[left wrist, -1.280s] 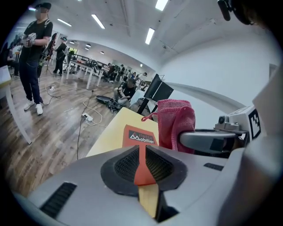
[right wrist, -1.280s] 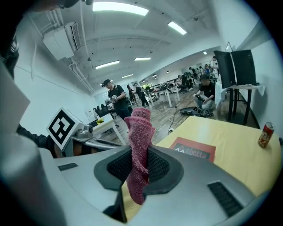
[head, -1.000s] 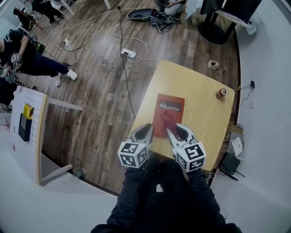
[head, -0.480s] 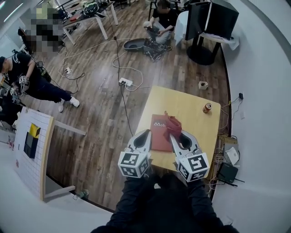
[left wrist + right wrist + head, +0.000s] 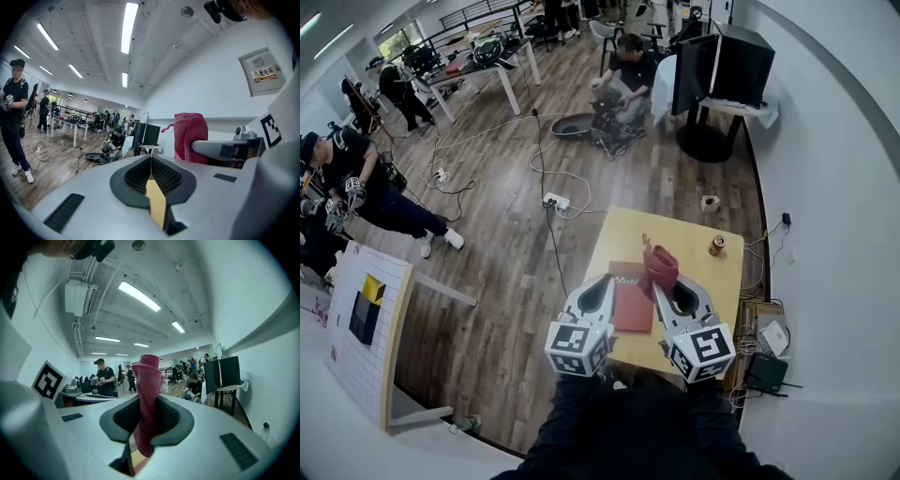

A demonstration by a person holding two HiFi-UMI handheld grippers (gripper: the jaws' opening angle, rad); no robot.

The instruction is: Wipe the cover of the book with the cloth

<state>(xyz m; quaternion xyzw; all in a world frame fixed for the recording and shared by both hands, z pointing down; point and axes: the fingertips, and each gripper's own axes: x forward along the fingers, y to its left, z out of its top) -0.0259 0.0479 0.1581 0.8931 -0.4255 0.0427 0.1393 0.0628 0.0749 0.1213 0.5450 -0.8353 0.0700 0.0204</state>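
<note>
The left tool [image 5: 602,281], jaws pressed together on nothing, covers the left edge of the red book [image 5: 632,307] lying on the desk [image 5: 694,246]. The right tool [image 5: 660,284], clamped on the red cloth [image 5: 659,263], hides the book's upper right corner and part of its title.

Lab: worktables [image 5: 483,70], floor cables [image 5: 546,173]

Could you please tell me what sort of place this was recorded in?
Probably an open-plan lab or workshop: cables and a power strip trail across the wooden floor, people stand by long tables, and a large screen stands on a pedestal.
</note>
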